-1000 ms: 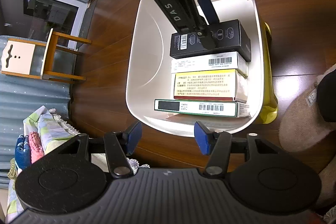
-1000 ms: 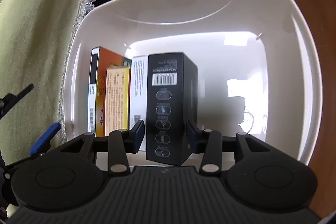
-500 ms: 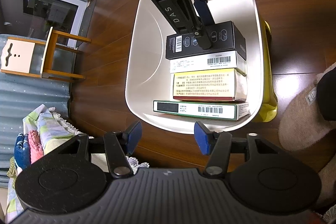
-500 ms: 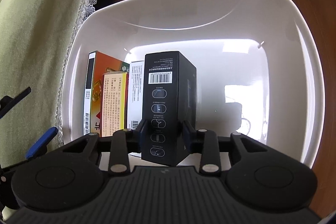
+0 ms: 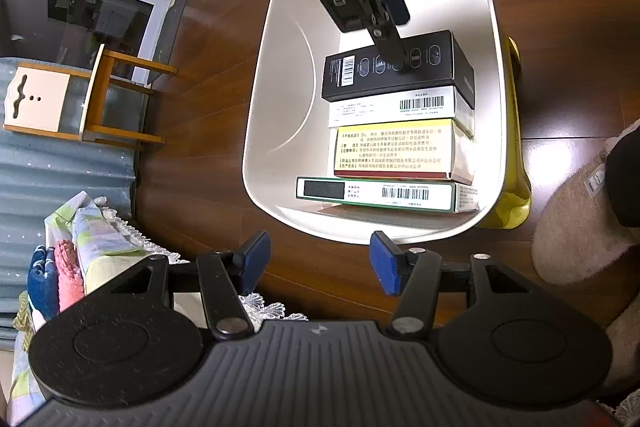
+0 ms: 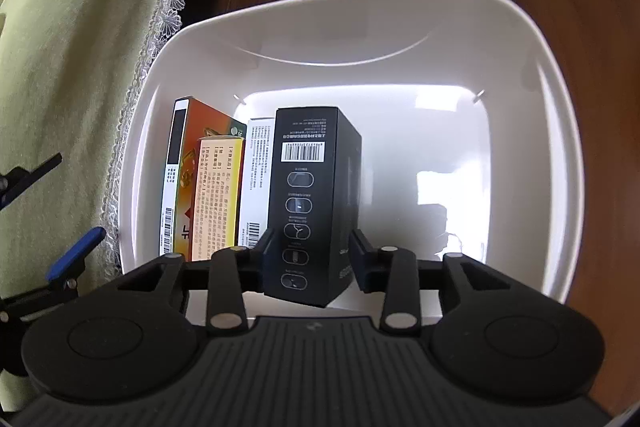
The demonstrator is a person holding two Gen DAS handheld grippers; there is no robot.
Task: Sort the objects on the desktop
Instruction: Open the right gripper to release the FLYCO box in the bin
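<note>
The right gripper (image 6: pixel 312 255) is released, straddling the black box (image 6: pixel 310 195) standing in the white bin (image 6: pixel 560 163).

Dark brown wood floor (image 5: pixel 208 131), glossy with light glare. Small wooden stool (image 5: pixel 80 95) stands on it; blue-grey curtains (image 5: pixel 60 187) hang just beside the stool, a dark window or glass door (image 5: pixel 92 15) behind it. Beige fluffy rug (image 5: pixel 576 227) lies well apart from the stool.

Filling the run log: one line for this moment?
right hand-held gripper: open, straddling black box | left hand-held gripper: open, empty | white bin: four boxes in row
</note>
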